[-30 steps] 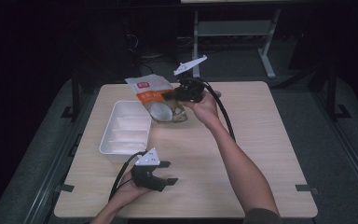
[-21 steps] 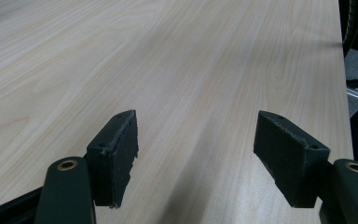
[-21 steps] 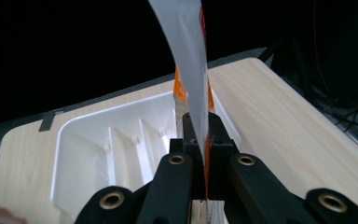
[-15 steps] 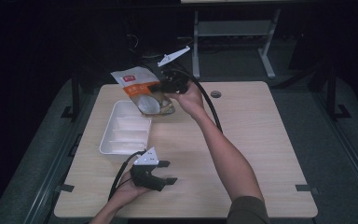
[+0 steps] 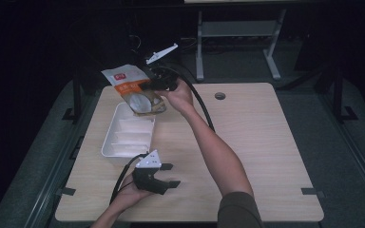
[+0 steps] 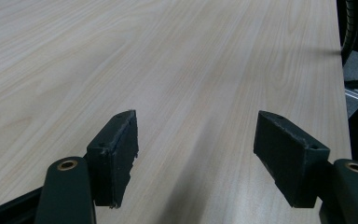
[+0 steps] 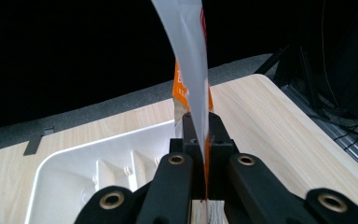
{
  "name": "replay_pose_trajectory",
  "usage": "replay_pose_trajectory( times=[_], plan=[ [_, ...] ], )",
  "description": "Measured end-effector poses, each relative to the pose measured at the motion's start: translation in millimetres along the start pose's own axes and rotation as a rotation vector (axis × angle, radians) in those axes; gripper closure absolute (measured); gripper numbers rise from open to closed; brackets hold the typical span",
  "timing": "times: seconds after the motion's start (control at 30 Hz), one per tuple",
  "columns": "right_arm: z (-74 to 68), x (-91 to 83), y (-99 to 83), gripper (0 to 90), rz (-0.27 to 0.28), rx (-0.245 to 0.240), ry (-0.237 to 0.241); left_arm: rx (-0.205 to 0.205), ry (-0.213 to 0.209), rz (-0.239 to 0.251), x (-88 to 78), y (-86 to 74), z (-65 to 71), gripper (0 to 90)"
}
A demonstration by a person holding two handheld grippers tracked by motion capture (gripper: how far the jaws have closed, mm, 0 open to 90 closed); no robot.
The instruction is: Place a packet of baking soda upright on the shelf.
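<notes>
The right gripper (image 5: 153,85) pinches a pouch (image 5: 134,90) by its edge and holds it in the air over the far end of the tray (image 5: 128,137). In the right gripper view its 2 jaws are pressed together on the thin film of the pouch (image 7: 193,74), which rises straight up from between them, grey on one face and orange on the other. Below and to the left of those jaws lies the white tray (image 7: 88,177), its ribbed dividers showing. From the high view the pouch hangs to the left of the gripper, tilted, with an orange and white printed face and a clear window lower down. Its lower end reaches toward the tray's far rim; whether it touches the rim I cannot tell.

The left gripper (image 5: 164,175) rests low at the near edge of the table (image 5: 266,142), just past the tray's near end and well apart from the pouch. Its 2 jaws are spread wide with nothing between them; in the left gripper view (image 6: 196,158) bare wood grain lies ahead of them. A black cable trails from each gripper.
</notes>
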State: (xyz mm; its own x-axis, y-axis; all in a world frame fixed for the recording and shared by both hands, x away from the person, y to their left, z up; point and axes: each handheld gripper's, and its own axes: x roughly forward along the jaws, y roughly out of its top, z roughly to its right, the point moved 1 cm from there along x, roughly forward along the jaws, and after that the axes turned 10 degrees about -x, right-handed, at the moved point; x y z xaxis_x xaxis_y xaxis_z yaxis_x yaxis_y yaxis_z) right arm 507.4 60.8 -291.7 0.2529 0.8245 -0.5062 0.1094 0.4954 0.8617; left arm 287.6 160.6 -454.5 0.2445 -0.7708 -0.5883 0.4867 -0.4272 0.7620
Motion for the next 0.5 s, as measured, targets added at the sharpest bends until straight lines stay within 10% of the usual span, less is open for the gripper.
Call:
replay_pose_trajectory(
  times=[0.5],
  plan=[
    [12.6, 48.8, -11.8, 89.9, 0.0, 0.049, 0.013, 0.008, 0.008, -0.004, -0.5, -1.1, -0.3, 29.4]
  ],
)
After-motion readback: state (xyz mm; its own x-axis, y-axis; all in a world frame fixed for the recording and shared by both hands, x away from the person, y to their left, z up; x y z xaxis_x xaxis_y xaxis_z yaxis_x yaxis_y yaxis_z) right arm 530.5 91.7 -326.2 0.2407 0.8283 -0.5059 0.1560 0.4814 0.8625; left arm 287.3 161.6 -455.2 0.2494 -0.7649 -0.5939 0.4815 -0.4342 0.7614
